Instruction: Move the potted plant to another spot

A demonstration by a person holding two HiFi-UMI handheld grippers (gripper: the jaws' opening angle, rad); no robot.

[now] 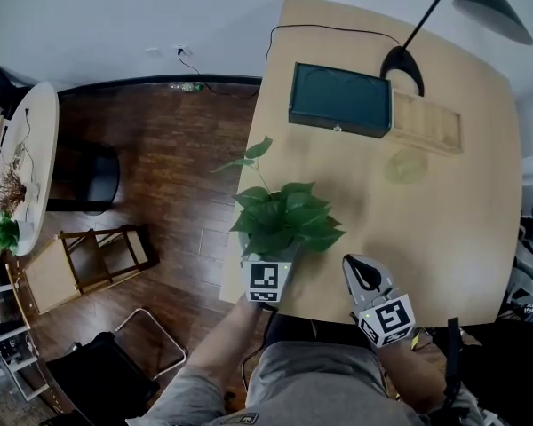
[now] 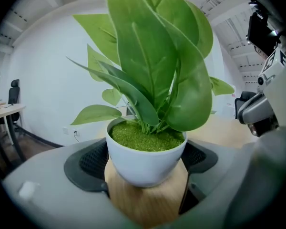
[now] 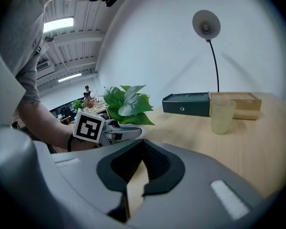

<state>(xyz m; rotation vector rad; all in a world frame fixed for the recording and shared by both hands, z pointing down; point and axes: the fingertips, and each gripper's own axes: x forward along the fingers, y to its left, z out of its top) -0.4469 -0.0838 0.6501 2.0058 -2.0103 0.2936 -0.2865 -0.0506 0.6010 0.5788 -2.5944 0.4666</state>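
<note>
The left gripper (image 2: 145,162) has its jaws spread wide, one on each side of the white pot (image 2: 133,166) of the potted plant (image 2: 155,66). The pot's round body fills the gap between them. It can't be made out whether the black pads (image 2: 86,159) actually press on its wall. The pot's base rests on the wood between the jaws. The pot is filled to the rim with fine green moss-like granules (image 2: 145,136), and broad glossy leaves rise out of them. In the head view the plant stands upright near the front left corner of the light wooden table (image 1: 453,238), and its leaves spread above the left gripper's marker cube (image 1: 265,282)

The right gripper (image 3: 141,151) has its jaws brought together at the tips with nothing between them; only a sliver of tabletop shows through the gap further back. It is over the table near the front edge, to the right of the plant and clear of it, and it points away from the person

Further out, a pale green translucent cup (image 1: 407,165) stands mid-table, well apart from the plant. Behind it lies a shallow wooden tray (image 1: 426,121), and a dark green box (image 1: 340,98) sits right against the tray's left side. A black desk lamp (image 1: 402,62) has its base behind the place where box and tray meet, and a thin black cord (image 1: 329,30) runs along the far edge. To the left of the table is dark wooden floor (image 1: 178,167)
</note>
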